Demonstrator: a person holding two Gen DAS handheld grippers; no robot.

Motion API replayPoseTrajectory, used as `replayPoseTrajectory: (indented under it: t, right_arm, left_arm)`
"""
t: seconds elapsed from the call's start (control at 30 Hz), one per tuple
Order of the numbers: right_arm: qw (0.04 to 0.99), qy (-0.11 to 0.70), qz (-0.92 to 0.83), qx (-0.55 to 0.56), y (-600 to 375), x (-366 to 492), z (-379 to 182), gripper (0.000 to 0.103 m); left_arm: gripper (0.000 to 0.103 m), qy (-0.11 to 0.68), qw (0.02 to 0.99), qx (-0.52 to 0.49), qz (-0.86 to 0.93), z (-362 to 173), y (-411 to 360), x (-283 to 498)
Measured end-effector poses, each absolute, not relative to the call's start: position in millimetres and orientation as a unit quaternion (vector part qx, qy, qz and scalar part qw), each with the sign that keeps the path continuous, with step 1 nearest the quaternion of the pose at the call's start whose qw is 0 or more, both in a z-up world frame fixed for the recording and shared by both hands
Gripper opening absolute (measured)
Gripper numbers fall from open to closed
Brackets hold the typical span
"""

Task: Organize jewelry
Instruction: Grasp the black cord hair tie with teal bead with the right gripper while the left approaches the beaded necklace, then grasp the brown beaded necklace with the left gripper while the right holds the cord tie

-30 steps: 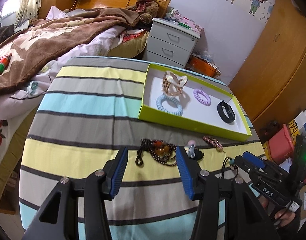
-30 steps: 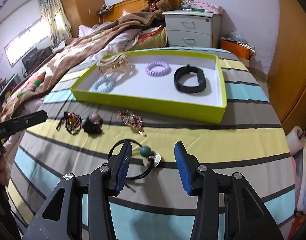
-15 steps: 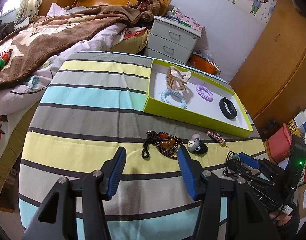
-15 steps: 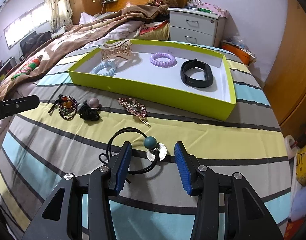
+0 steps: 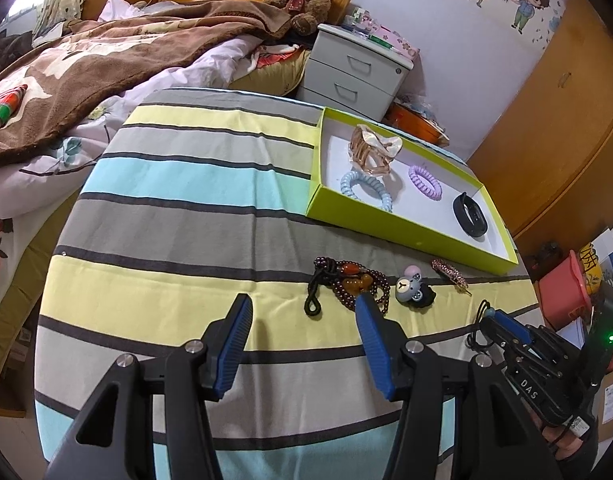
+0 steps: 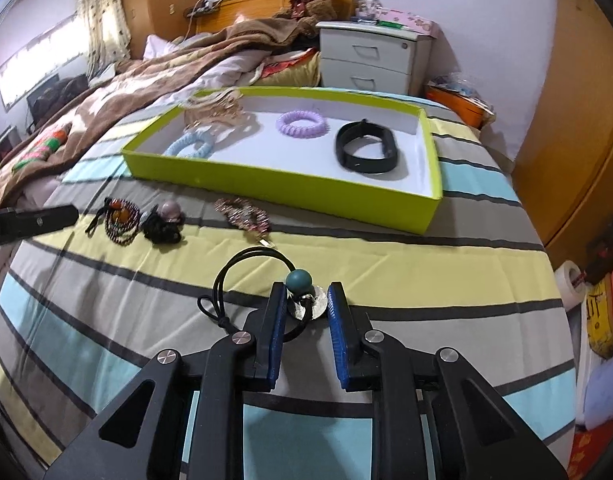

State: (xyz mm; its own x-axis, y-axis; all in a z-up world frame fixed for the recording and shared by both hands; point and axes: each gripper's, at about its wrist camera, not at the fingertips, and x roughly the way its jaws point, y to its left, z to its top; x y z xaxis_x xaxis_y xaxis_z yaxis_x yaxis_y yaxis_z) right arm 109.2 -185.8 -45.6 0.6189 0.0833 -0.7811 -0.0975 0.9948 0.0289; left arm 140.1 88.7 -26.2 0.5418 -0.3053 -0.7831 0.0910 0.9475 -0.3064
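Note:
A lime-green tray (image 6: pixel 290 188) on the striped table holds a gold claw clip (image 5: pixel 372 148), a blue coil tie (image 5: pixel 366 186), a purple coil tie (image 6: pixel 302 122) and a black band (image 6: pixel 366 148). On the cloth lie a brown bead bracelet (image 5: pixel 354 284), a bear hair tie (image 5: pixel 412 290) and a sparkly hair clip (image 6: pixel 246 214). My right gripper (image 6: pixel 306 300) has its jaws closed in around the silver pendant of a black cord necklace (image 6: pixel 300 282) with a teal bead. My left gripper (image 5: pixel 302 320) is open and empty, just short of the bracelet.
The striped cloth (image 5: pixel 194 208) covers a round table. A bed with a brown blanket (image 5: pixel 106 56) lies to the left. A grey nightstand (image 6: pixel 370 60) stands behind the tray, a wooden wardrobe (image 5: pixel 554 120) to the right, and boxes (image 5: pixel 566 292) on the floor.
My right gripper moved forward over the cord necklace and its jaws closed in around the pendant. My left gripper drew back a little from the bracelet and stayed open.

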Motion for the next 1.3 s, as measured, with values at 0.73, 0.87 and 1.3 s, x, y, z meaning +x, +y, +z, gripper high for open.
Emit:
replayPoseTrajectory:
  t: [0.73, 0.87, 1.3]
  right_arm:
    - [0.916, 0.397, 0.048, 0.037, -222.4, 93.9, -19.5, 0.022]
    - [0.916, 0.397, 0.049, 0.040, -224.4, 95.3, -19.2, 0.022]
    - [0.914, 0.398, 0.056, 0.048, -228.0, 99.1, -23.1, 0.022]
  left_arm:
    - [0.055, 0.485, 0.867, -0.055, -0.104, -37.8, 52.2, 174.5]
    - [0.055, 0.483, 0.868, -0.044, -0.101, -39.0, 45.3, 175.0]
    - [0.030, 0.476, 0.874, -0.015, -0.097, -38.8, 33.2, 174.3]
